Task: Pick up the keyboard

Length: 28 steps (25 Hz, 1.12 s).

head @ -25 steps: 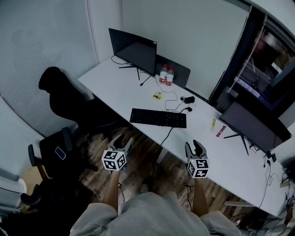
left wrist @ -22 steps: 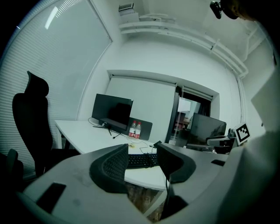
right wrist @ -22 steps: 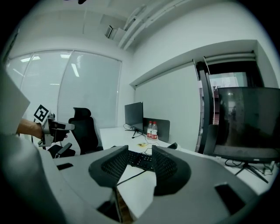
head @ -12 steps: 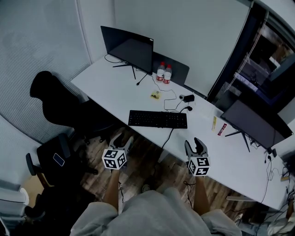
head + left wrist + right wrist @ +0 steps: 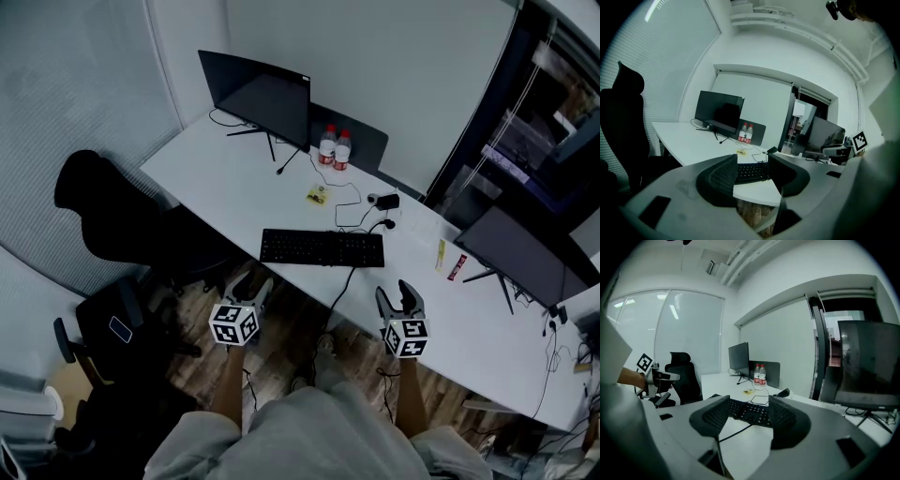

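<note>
A black keyboard (image 5: 322,248) lies near the front edge of the white desk (image 5: 225,178), its cable running off the edge toward the floor. The keyboard (image 5: 751,172) shows between the left jaws, and the keyboard (image 5: 749,412) also shows between the right jaws. My left gripper (image 5: 247,286) hovers open below the desk edge, left of the keyboard. My right gripper (image 5: 399,298) is open too, just in front of the desk edge to the keyboard's right. Neither holds anything.
A black monitor (image 5: 255,94) stands at the desk's back left, a second monitor (image 5: 518,258) at the right. Two water bottles (image 5: 335,150), a yellow item (image 5: 319,195) and a small black device with cables (image 5: 382,202) lie behind the keyboard. Black office chairs (image 5: 112,202) stand left.
The view has shifted a little closer to the desk, and the keyboard sits slightly lower in the head view. Both grippers stay open and in much the same place.
</note>
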### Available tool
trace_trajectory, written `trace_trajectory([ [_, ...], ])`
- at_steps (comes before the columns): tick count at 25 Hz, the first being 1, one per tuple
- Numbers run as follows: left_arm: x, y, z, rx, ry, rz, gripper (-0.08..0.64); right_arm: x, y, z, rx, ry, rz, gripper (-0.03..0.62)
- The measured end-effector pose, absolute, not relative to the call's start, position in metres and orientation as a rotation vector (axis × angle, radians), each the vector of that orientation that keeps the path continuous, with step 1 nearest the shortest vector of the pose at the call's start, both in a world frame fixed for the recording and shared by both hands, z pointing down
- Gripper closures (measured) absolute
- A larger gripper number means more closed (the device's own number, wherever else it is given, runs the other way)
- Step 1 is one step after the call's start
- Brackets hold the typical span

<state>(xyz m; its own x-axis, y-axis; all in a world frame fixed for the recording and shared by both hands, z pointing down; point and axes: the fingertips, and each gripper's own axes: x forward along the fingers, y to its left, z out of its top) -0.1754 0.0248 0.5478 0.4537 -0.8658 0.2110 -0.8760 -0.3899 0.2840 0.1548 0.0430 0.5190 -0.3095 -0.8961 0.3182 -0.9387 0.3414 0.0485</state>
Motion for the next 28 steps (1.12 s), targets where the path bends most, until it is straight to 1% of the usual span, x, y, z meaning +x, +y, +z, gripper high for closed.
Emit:
trace_trajectory([
  [5, -0.181, 0.002, 0.552, 2.33, -1.507, 0.057, 0.357, 0.156, 0.012, 0.523, 1.609, -2.334, 0.215, 0.308],
  [11, -0.179, -0.031, 0.554, 2.301, -1.542, 0.081, 0.357, 0.16, -0.025, 0.526, 1.563, -2.354, 0.223, 0.295],
  [28, -0.159, -0.086, 0.562, 2.187, -1.635, 0.144, 0.357, 0.181, -0.106, 0.547, 1.482, -2.4, 0.326, 0.293],
])
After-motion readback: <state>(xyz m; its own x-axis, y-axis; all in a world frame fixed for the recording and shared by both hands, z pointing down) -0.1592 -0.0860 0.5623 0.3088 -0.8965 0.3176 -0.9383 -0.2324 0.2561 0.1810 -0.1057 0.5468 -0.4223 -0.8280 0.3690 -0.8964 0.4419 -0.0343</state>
